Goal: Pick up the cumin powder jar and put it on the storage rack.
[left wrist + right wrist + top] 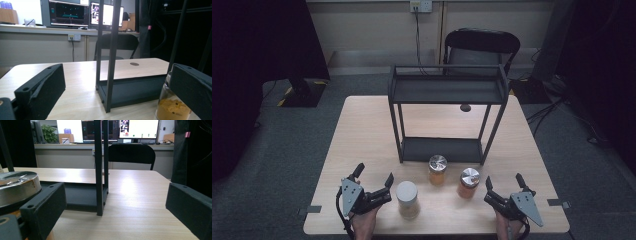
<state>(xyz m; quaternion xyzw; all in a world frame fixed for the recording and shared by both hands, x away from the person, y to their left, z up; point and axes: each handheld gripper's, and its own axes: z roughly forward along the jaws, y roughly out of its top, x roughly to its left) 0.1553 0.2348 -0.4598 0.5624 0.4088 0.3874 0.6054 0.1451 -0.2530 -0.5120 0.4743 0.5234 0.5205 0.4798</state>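
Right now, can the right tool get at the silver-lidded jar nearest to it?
Probably yes. The right tool is open and sits beside the orange-filled jar, with bare table between them. The rack stands farther back, out of the way.

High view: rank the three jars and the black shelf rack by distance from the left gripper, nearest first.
From the left gripper:
1. White-lidded jar, just to its right.
2. Middle silver-lidded jar, front of the rack.
3. Right silver-lidded jar, nearer the right gripper.
4. Black shelf rack, behind the jars.
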